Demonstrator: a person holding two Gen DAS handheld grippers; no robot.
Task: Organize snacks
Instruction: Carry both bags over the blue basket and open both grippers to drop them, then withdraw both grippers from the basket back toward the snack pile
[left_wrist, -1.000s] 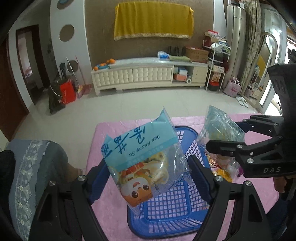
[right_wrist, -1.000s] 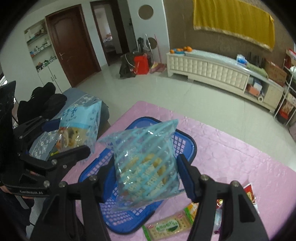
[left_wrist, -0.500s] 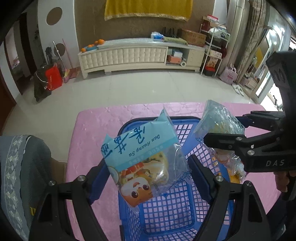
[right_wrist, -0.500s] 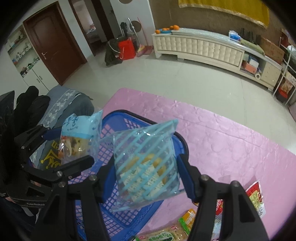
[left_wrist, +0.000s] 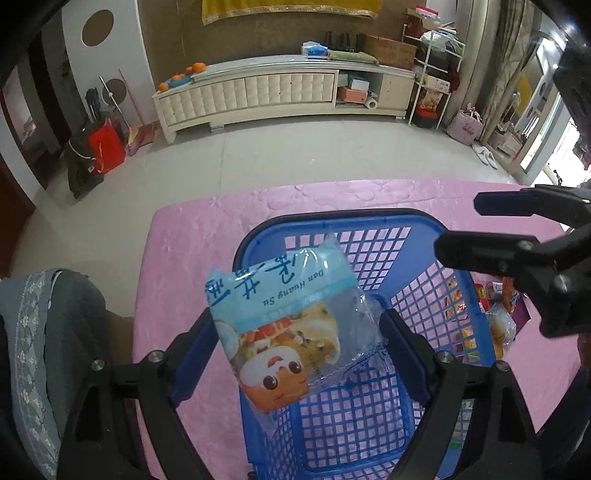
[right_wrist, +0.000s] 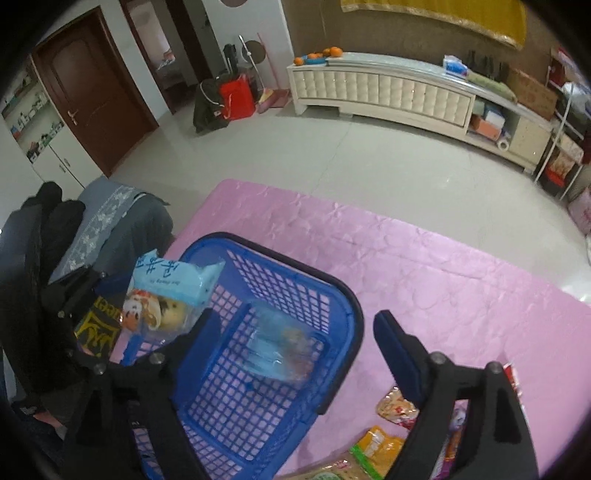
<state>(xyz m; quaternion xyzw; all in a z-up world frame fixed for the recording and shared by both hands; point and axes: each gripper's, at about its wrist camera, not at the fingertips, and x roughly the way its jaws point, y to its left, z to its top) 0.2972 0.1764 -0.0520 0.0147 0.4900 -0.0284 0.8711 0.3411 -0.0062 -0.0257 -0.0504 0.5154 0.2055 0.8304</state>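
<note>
The right gripper (right_wrist: 291, 343) had its jaws apart, and a striped snack bag (right_wrist: 280, 354), blurry, seemed to lie in the blue basket (right_wrist: 343, 295). The left gripper (left_wrist: 295, 339) clamped a cartoon snack bag (left_wrist: 291, 325) above it. More snacks (right_wrist: 384, 443) waited on the table (right_wrist: 424, 266).

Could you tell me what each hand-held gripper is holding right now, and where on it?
The left hand-held gripper grips the blue cartoon snack bag by its side edges. The right hand-held gripper is open and holds nothing; a striped bag is in the blue basket.
</note>
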